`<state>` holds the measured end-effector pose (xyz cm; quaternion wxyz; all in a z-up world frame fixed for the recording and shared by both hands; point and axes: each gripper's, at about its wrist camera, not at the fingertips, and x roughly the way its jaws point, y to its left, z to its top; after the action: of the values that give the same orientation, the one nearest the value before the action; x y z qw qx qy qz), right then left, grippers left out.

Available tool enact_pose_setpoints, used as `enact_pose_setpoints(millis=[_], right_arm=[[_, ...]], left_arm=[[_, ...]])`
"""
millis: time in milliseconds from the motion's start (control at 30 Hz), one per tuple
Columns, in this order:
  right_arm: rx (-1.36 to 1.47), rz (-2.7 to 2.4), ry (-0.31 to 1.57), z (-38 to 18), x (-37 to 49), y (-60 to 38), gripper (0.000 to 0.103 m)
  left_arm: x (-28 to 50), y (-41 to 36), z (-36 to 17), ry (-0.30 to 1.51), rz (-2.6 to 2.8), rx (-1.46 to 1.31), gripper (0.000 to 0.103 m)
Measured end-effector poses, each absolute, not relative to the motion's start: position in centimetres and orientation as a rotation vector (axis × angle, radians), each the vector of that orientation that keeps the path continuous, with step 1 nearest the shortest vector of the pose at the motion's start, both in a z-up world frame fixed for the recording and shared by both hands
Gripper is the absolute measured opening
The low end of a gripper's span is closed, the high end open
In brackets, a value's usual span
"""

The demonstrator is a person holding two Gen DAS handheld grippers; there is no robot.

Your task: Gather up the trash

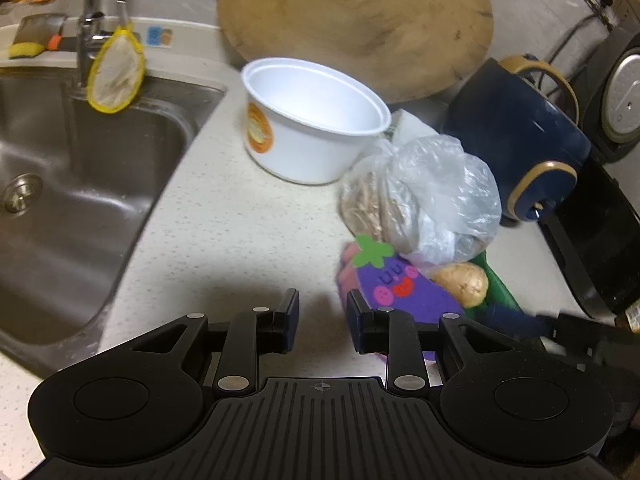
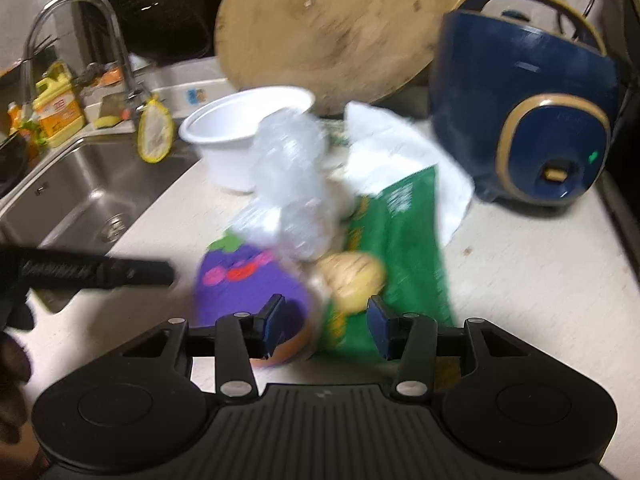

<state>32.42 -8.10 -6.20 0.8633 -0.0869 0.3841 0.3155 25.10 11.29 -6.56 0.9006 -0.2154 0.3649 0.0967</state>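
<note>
My left hand-held gripper (image 1: 323, 322) and right hand-held gripper (image 2: 326, 326) hung spread, empty; closing blindly, I risked pinching the purple sponge (image 2: 240, 284), not trash.

A lived-in home kitchen, seen at the countertop beside the sink.

A stainless steel sink (image 1: 80, 184) with a drain fills the left of the frame, a chrome faucet (image 1: 90, 20) above it with a yellow-edged scrubbing cloth (image 1: 116, 74) hung on it. A speckled pale countertop (image 1: 224, 232) runs through the centre. A round wooden chopping board (image 1: 356, 24) leans at the upper centre, and a blue rice cooker (image 2: 520, 120) sits at the right. A yellow detergent bottle (image 2: 58, 108) and a sponge (image 1: 26, 49) stand at the upper left behind the sink.
</note>
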Motion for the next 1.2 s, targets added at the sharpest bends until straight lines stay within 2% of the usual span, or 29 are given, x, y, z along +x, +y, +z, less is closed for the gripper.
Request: enact_pose_setpoints(millis=[300, 533, 733, 933, 1200], right_arm=[[-0.18, 0.813, 0.834, -6.3, 28.6, -6.5, 0.046], [-0.165, 0.647, 0.671, -4.1, 29.9, -9.0, 0.046], [-0.189, 0.559, 0.719, -6.4, 32.6, -8.9, 0.045], [-0.129, 0.851, 0.782, -6.1, 30.0, -6.8, 0.045], [-0.116, 0.681, 0.727, -4.5, 31.7, -11.9, 0.05]], left_arm=[[22.5, 13.3, -6.7, 0.729, 0.266, -0.519, 0.03], [23.2, 11.0, -6.1, 0.734, 0.207, -0.475, 0.03], [22.6, 10.9, -5.1, 0.705, 0.244, -0.436, 0.03], [23.0, 10.8, -4.4, 0.687, 0.279, -0.401, 0.03], [25.0, 5.5, -5.3, 0.759, 0.196, -0.084, 0.03]])
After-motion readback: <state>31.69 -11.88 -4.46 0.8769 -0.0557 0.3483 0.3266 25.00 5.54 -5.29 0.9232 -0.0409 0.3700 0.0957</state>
